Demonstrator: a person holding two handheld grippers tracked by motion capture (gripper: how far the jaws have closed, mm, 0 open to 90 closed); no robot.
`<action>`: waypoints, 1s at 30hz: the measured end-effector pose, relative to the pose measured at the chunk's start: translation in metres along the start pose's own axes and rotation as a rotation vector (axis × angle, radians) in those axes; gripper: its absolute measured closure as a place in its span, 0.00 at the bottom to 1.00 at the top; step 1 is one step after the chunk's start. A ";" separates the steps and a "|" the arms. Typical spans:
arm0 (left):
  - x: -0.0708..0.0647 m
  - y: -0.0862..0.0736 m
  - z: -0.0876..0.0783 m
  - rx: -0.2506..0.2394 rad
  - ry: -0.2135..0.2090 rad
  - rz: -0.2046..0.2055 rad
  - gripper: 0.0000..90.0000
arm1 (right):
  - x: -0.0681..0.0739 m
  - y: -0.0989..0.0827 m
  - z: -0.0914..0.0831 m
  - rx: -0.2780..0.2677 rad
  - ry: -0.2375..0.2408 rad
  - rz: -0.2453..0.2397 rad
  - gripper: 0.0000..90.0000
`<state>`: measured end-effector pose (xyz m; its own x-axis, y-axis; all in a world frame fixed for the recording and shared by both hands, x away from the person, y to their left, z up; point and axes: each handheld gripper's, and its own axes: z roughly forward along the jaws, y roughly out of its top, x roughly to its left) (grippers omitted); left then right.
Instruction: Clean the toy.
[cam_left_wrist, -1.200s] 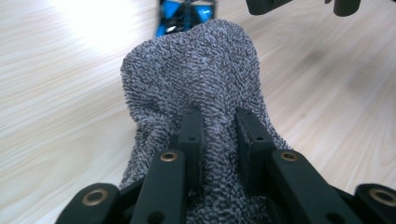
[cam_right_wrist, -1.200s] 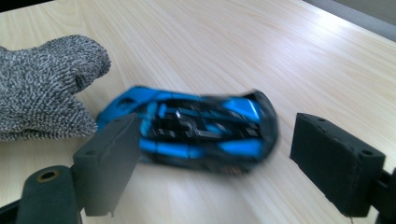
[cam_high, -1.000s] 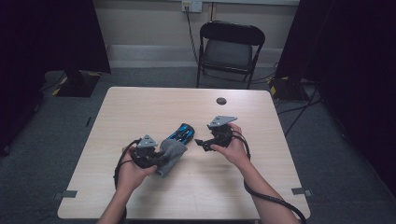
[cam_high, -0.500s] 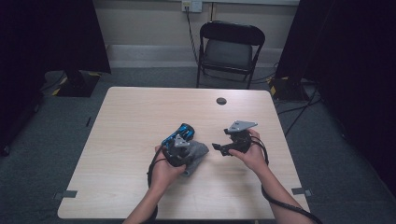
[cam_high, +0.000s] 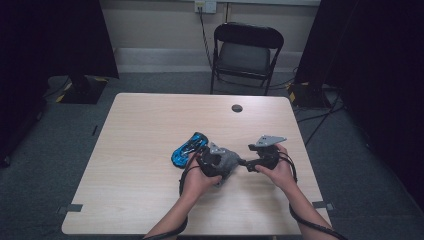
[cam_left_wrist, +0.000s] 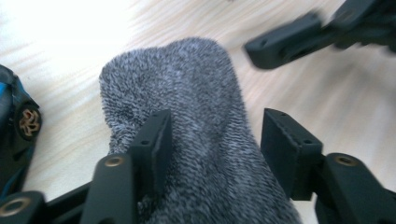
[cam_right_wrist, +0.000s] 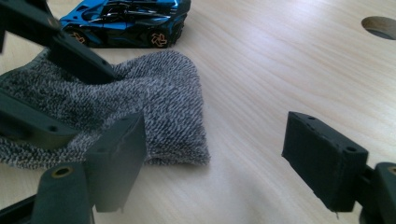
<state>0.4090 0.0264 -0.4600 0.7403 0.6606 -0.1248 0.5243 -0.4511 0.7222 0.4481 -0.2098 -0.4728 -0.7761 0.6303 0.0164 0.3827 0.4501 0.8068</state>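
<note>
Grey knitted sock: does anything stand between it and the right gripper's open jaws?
Nothing visible does. The grey knitted sock lies on the wooden table just past the right gripper, bare tabletop between. The left gripper straddles its far part; the blue toy car sits behind.

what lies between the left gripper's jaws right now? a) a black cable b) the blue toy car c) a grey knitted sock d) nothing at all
c: in the left gripper view the grey sock runs up between the parted jaws of the left gripper, while the blue toy car sits off to the side.
</note>
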 end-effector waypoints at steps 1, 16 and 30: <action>0.001 0.000 -0.005 -0.008 -0.003 0.004 0.47 | 0.001 -0.001 0.001 0.004 0.004 -0.002 0.24; 0.037 -0.036 -0.033 0.045 -0.083 -0.035 0.48 | 0.012 -0.006 0.016 0.031 -0.006 -0.005 0.25; -0.002 -0.031 -0.009 0.042 -0.190 0.010 0.48 | -0.005 -0.003 0.031 0.062 -0.047 0.013 0.24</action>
<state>0.3874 0.0442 -0.4765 0.8092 0.5330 -0.2469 0.5312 -0.4843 0.6952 0.4667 -0.1945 -0.4939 -0.7473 0.6645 -0.0024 0.4238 0.4793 0.7686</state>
